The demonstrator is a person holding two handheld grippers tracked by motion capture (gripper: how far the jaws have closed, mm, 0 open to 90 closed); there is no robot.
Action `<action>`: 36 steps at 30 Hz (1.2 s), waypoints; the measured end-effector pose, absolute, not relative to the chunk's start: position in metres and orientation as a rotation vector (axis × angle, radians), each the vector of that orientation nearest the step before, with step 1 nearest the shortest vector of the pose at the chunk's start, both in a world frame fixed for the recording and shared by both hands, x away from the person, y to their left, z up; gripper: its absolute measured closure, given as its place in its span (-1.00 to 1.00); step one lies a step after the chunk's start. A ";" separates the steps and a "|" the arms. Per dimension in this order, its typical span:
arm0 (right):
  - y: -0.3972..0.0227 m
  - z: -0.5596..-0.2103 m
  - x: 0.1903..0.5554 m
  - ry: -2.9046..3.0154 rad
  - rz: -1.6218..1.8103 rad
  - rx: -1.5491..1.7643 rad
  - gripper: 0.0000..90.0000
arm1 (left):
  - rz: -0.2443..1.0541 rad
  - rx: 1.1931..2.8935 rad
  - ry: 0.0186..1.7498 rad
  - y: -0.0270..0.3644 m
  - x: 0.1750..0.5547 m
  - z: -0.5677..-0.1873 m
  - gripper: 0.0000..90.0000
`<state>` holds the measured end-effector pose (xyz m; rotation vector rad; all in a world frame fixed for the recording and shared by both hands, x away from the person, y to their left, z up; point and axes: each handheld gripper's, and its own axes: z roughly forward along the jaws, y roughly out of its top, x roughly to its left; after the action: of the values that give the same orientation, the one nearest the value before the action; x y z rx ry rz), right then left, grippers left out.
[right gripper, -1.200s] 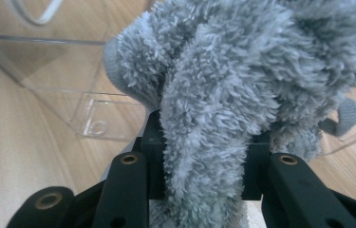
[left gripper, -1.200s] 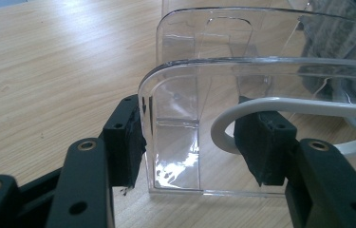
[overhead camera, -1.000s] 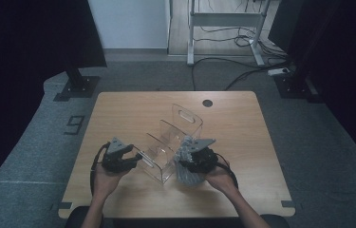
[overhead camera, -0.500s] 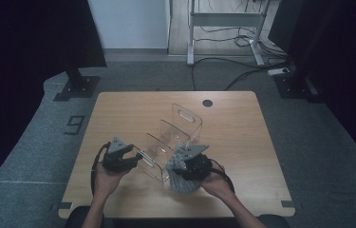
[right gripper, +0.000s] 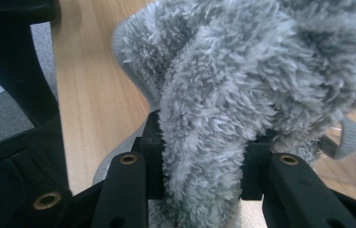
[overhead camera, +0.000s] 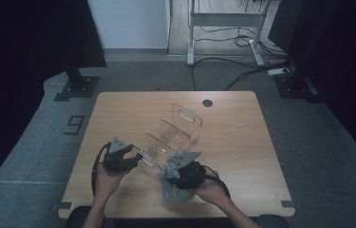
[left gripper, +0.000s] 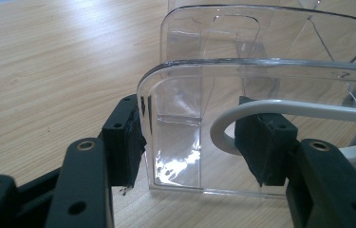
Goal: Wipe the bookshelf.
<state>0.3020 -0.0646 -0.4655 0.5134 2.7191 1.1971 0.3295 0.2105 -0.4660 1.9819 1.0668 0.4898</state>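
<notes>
A clear plastic container (overhead camera: 180,130) with a handle cut-out and inner dividers stands mid-table. My left gripper (overhead camera: 135,159) is at its near-left end. In the left gripper view, the container's rounded end wall (left gripper: 261,80) sits between the jaws; the left pad (left gripper: 128,142) presses on its outer corner and the right pad (left gripper: 261,142) lies against it from the other side. My right gripper (overhead camera: 173,178) is just in front of the container, shut on a grey fluffy cloth (overhead camera: 173,192). The cloth (right gripper: 223,95) bulges up between the pads of the right gripper (right gripper: 199,166).
The wooden table (overhead camera: 242,142) has a round cable hole (overhead camera: 207,103) near its far edge. A white cable (left gripper: 280,107) loops beside the container. Dark screens stand to the left and right, with a desk frame and floor cables beyond the table.
My right gripper has carried the cloth left and toward the near edge, from the container's right side to its front. The left gripper and the container have stayed put.
</notes>
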 end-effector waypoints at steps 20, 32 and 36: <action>-0.101 -0.459 0.322 2.629 1.137 0.678 0.42 | 0.528 1.970 1.043 0.223 0.334 -0.468 -0.02; -0.136 -0.456 0.341 2.537 1.078 0.821 0.40 | 0.540 1.965 1.060 0.224 0.335 -0.468 -0.03; -0.150 -0.458 0.348 2.489 1.056 0.883 0.40 | 0.533 1.965 1.062 0.225 0.335 -0.468 -0.02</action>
<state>0.3483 -0.1505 -0.4577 0.8830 2.4892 1.0557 0.3349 0.2245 -0.4680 1.9653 1.0624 0.5332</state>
